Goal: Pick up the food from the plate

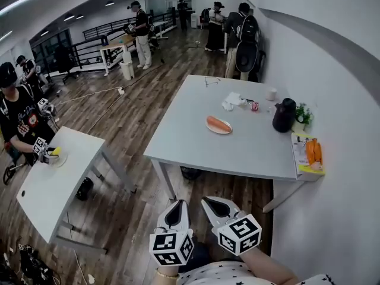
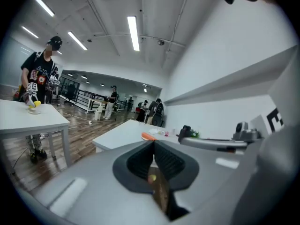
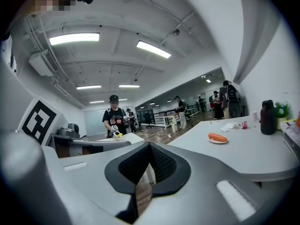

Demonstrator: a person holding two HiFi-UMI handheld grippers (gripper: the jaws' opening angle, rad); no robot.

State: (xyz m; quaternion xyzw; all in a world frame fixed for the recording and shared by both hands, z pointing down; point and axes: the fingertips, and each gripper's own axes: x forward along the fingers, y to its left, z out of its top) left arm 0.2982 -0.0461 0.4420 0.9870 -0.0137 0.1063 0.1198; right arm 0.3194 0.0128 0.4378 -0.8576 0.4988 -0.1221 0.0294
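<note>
An orange sausage-shaped piece of food (image 1: 219,123) lies on a small white plate (image 1: 209,127) near the middle of the grey table (image 1: 237,153). Both grippers hang low in front of me, well short of the table's near edge. My left gripper (image 1: 178,209) is shut with nothing in it, and my right gripper (image 1: 215,206) is shut and empty beside it. In the left gripper view the pads (image 2: 140,161) meet, and the food (image 2: 149,136) shows far beyond them. The right gripper view has the food (image 3: 218,137) off to the right of the closed pads (image 3: 161,163).
On the table's far right stand a black jug (image 1: 284,114), a small plant (image 1: 303,113), a white cup (image 1: 271,94), a red can (image 1: 254,106) and crumpled tissue (image 1: 231,101). A package with orange items (image 1: 309,153) lies at its right edge. A second table (image 1: 53,177) stands left, with a person (image 1: 21,120) working there.
</note>
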